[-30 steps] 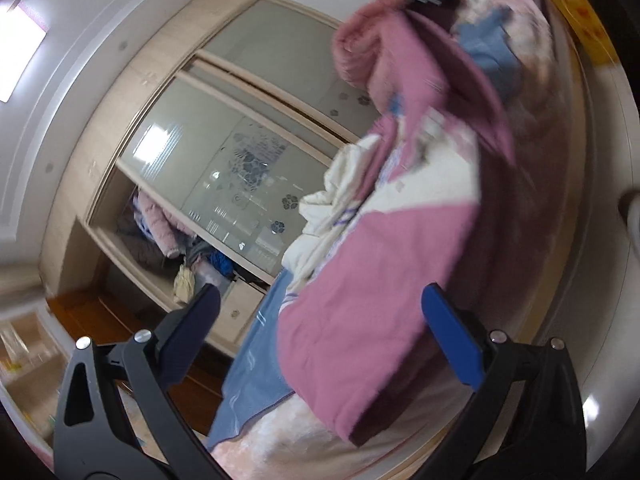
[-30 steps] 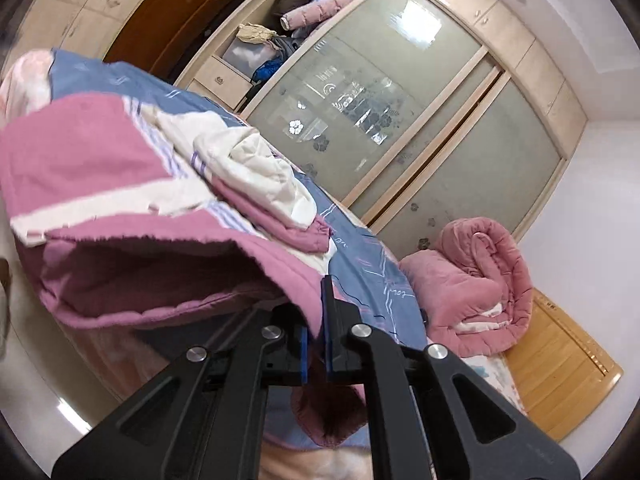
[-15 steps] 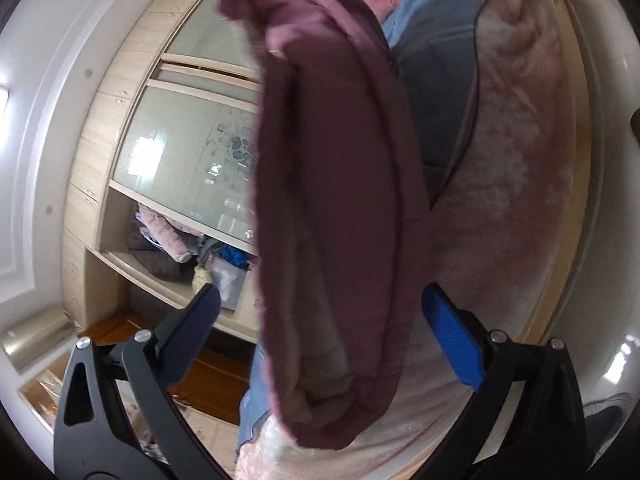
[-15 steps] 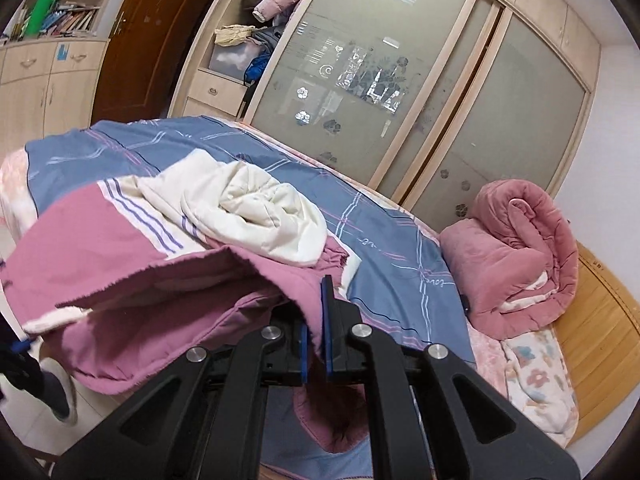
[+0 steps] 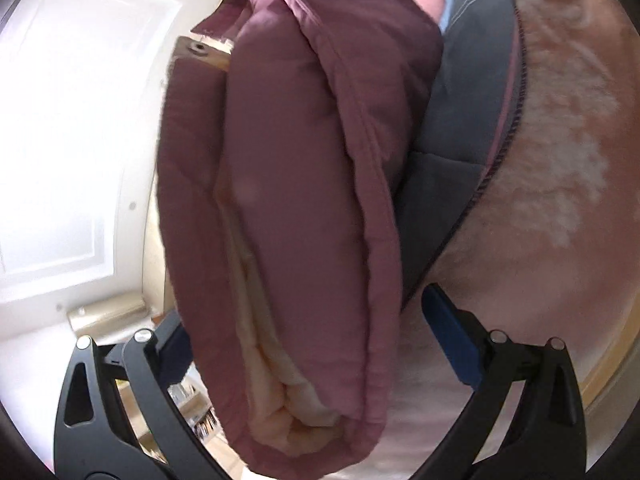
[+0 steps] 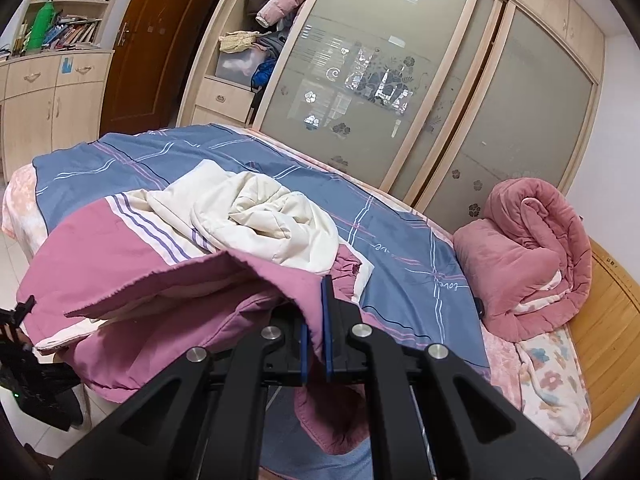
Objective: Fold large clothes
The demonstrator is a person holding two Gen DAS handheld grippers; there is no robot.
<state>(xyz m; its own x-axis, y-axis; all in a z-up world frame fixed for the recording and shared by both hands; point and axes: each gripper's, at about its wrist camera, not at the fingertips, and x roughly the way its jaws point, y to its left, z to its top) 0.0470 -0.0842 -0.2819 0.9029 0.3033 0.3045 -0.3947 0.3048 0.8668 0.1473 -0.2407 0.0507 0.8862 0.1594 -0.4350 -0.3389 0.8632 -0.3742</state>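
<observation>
A large padded garment, pink with a cream lining and purple stripes, lies bunched on the bed. My right gripper is shut on its pink hem, holding that edge lifted above the bed's near side. In the left wrist view a thick doubled fold of the garment hangs close in front, cream lining showing at its lower end. My left gripper is open, its fingers standing either side of this fold. The right blue pad is clear of the cloth. The left finger is partly hidden behind it.
A rolled pink quilt lies at the bed's right end, by the wooden headboard. A wardrobe with sliding glass doors stands behind the bed. A cabinet with books is at the left. Tiled floor borders the bed.
The left gripper has dropped and closed in on the hanging fold, which now fills its view. The right gripper has lifted the hem and tilted towards level, then held still.
</observation>
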